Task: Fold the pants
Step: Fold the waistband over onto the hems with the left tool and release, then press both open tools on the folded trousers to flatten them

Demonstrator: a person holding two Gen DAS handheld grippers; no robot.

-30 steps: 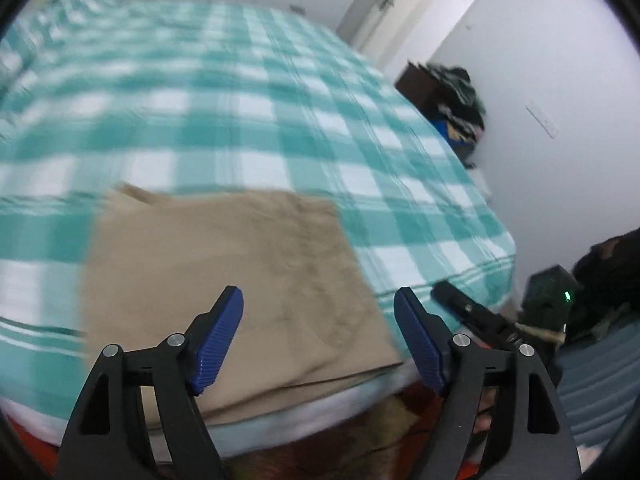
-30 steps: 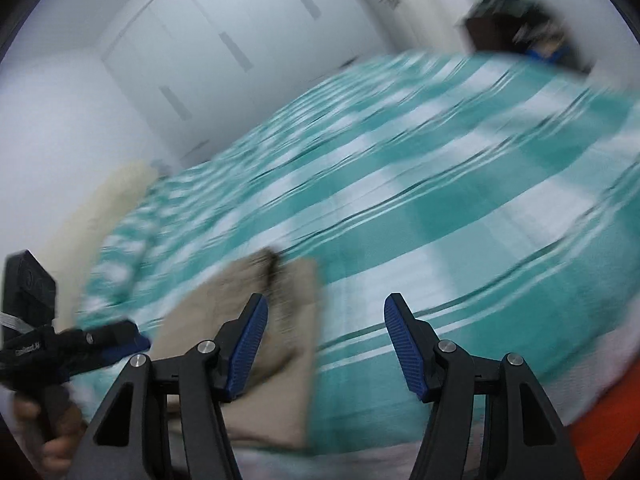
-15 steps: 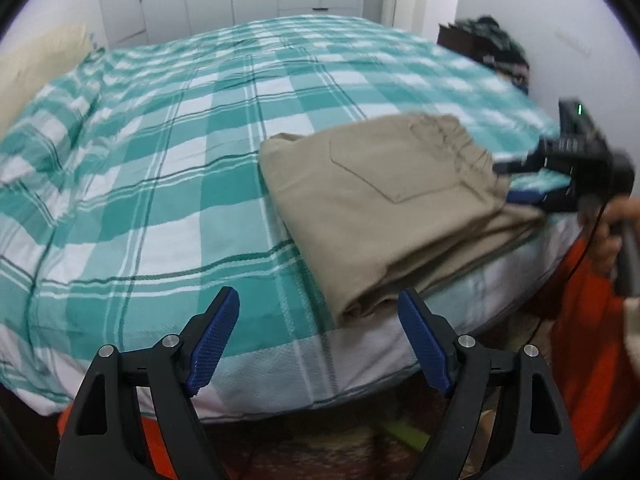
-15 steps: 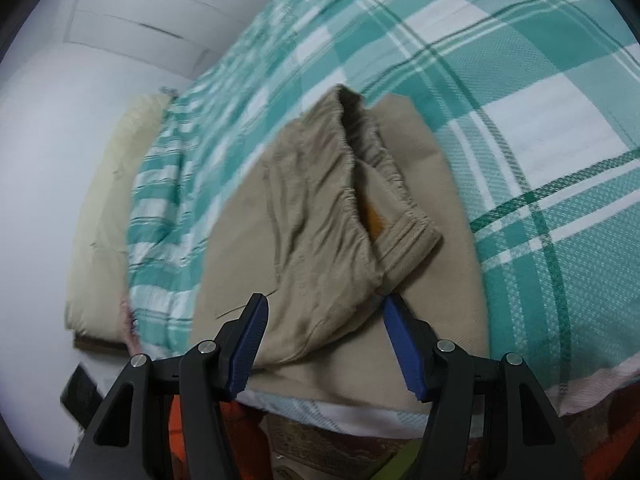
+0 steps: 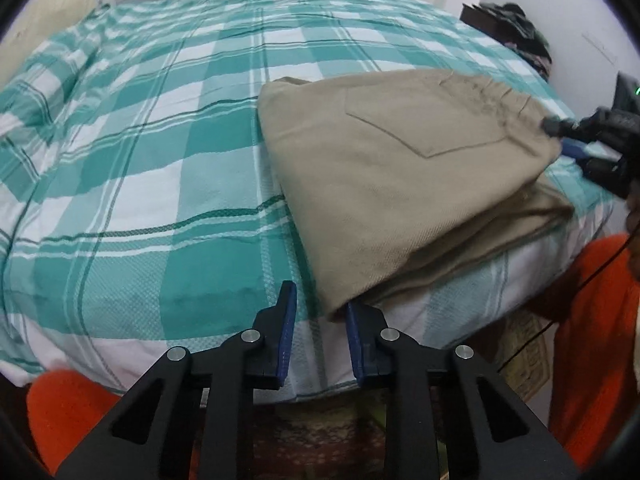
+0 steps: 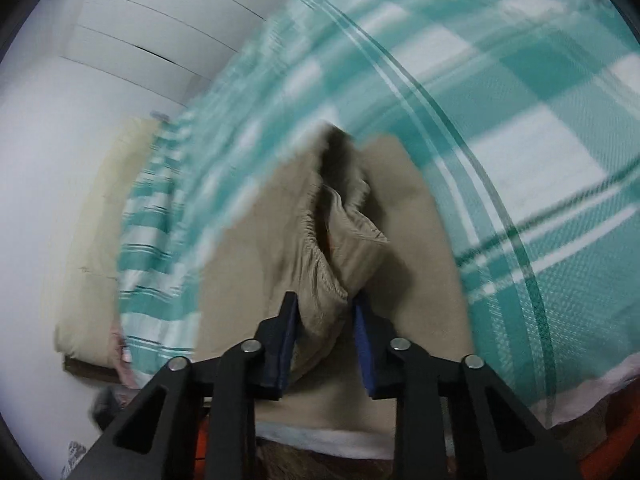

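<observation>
The khaki pants (image 5: 400,184) lie folded near the front edge of the green-checked bed (image 5: 160,160), back pocket up. My left gripper (image 5: 318,320) is at their near corner, jaws closing. The corner touches the right fingertip and sheet still shows in the gap. In the right wrist view, the bunched elastic waistband of the pants (image 6: 320,248) fills the space between the closing jaws of my right gripper (image 6: 325,320), and both pads press on it. The right gripper (image 5: 572,148) also shows in the left wrist view at the pants' far right corner.
A cream pillow (image 5: 40,20) lies at the head of the bed. A dark pile of clothes (image 5: 516,24) sits by the right wall, and white wardrobe doors (image 6: 140,40) stand behind. The person's orange clothing (image 5: 592,320) is close to the bed's front edge.
Both grippers came down onto the pants and narrowed their jaws. The right one closed around the waistband; the left one moved in to the near corner.
</observation>
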